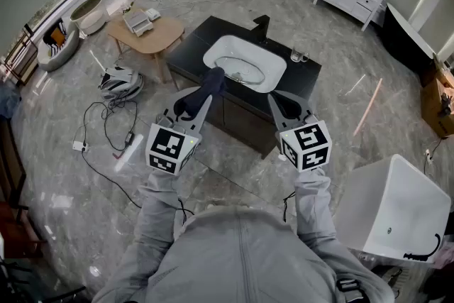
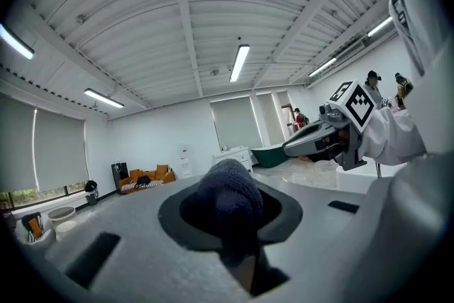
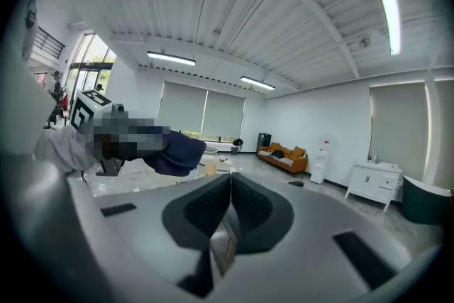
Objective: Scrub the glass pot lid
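From the head view, my left gripper (image 1: 203,90) sits at centre frame, clamped on a dark blue cloth (image 1: 213,79) that bulges past its tips. My right gripper (image 1: 278,101) is level with it to the right, and both are raised in front of the black counter (image 1: 213,30). The white sink (image 1: 275,64) lies just above them in the frame. A faint curved rim inside the basin looks like the glass pot lid (image 1: 241,72), though I can't make it out clearly.

The left gripper view looks across the room, not down. The cloth fills the gap between my jaws, a rounded wad pinched firmly at its base. No lid appears here.

In the right gripper view the jaws are pressed together with nothing between them. The cloth-carrying gripper shows at the left edge.

To scrub well, I judge I should tilt both grippers down towards the basin. The right jaws should then part and pin the lid by its rim or knob. Then I can work the cloth's rounded end over the glass in overlapping circles, pressing lightly, since wet glass may slide.
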{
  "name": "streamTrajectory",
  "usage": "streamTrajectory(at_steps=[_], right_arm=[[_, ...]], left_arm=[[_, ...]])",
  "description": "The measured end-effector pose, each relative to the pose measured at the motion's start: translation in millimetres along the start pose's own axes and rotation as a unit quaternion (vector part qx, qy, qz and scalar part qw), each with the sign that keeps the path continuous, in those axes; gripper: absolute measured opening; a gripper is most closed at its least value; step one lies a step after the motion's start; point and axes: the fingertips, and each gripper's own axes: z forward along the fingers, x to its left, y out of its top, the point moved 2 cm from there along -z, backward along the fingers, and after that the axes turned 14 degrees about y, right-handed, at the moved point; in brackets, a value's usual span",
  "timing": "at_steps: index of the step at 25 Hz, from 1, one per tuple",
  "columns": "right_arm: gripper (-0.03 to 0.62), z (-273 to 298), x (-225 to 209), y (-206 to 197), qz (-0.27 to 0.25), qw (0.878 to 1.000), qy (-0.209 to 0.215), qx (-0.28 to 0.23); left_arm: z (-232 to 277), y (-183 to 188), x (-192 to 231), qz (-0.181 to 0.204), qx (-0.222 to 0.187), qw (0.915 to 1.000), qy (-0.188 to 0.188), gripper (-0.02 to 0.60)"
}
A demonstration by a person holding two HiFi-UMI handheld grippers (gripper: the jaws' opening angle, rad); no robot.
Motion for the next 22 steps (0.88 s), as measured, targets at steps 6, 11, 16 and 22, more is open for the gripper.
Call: streamTrajectory(at_steps=[6,11,16,22], right_arm=[[0.031,-5,-14,-3,0.019,1.0,-0.008,-0.013],[0.031,-12,-28,-12,0.032,0.999,-0.006,-0.02],[0.031,-17,-44,-23,0.053,0.998,-0.001,-0.019],[0.031,-15,-51,-33,0.068,0.997,0.031,-0.024]], left_arm=[[9,-2,-8,0.002,0.006,1.0,-0.003,0.084],[19,-5,-18,0.004,0.014,0.9999,0.001,0.083],[25,-5,-33,0.012,0.022,0.9997,0.006,0.084],[29,-9,-42,0.035,0.036,0.9985,0.023,0.084]])
